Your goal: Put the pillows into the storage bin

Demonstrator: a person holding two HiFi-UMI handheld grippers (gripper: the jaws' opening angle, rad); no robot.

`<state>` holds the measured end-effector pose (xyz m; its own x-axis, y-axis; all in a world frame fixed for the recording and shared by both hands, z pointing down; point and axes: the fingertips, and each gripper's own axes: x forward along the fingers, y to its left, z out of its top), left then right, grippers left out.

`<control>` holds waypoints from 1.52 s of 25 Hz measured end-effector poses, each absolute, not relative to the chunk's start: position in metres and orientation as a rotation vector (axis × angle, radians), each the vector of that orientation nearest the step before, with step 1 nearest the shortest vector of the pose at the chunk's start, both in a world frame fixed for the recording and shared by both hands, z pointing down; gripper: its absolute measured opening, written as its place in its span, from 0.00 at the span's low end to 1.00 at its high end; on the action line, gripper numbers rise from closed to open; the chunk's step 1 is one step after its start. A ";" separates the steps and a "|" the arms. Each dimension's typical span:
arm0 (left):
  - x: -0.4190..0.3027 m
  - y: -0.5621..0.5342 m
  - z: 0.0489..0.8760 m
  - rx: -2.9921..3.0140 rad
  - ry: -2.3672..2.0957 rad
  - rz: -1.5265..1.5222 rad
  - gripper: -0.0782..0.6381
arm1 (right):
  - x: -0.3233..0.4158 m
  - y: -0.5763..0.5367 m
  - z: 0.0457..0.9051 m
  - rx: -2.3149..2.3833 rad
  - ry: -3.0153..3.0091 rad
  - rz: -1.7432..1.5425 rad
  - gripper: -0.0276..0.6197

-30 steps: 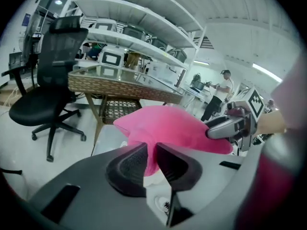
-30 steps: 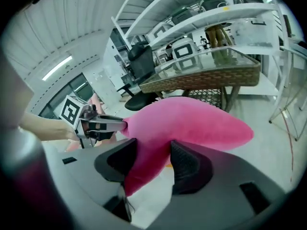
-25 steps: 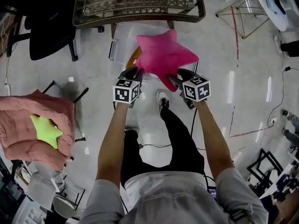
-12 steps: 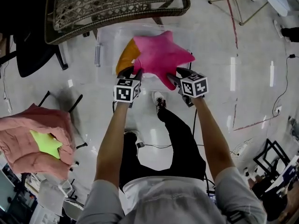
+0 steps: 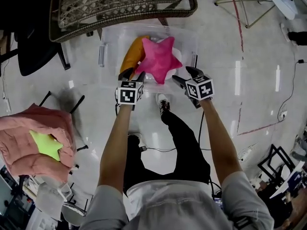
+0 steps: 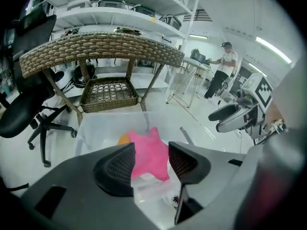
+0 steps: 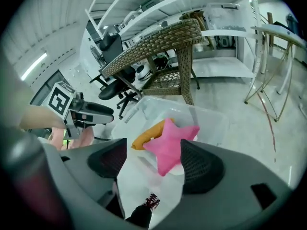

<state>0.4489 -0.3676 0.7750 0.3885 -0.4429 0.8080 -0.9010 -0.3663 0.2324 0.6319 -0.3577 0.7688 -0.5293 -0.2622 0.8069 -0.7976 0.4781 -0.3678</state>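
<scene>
The pink star-shaped pillow [image 5: 158,59] lies in the clear plastic storage bin [image 5: 108,42] on the floor, leaning on an orange pillow [image 5: 132,54] to its left. The left tool [image 5: 133,74] and right tool [image 5: 187,75] hover at the bin's near edge, jaws opening and gripping nothing, so the pillow rests free. A yellow-green star pillow [image 5: 47,145] lies outside, near left.
</scene>
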 end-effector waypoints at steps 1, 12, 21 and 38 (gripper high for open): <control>0.444 -0.366 0.770 1.965 -1.156 0.847 0.43 | 0.628 -0.358 0.763 0.872 -2.042 0.982 0.60; 0.290 -0.308 0.678 1.898 -1.390 0.691 0.43 | 0.467 -0.349 0.671 0.719 -2.190 0.764 0.60; 0.074 -0.189 0.593 1.683 -1.716 0.524 0.43 | 0.236 -0.286 0.580 0.447 -2.378 0.585 0.60; -0.223 0.144 0.551 1.053 -2.113 0.301 0.43 | -0.132 -0.041 0.546 -0.251 -2.389 0.362 0.57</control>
<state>-0.2231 0.1435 0.5513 -0.3862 -0.5899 0.7091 -0.7645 0.6348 0.1118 -0.1318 -0.0412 0.5459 -0.7378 0.2760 0.6160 0.0811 0.9422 -0.3250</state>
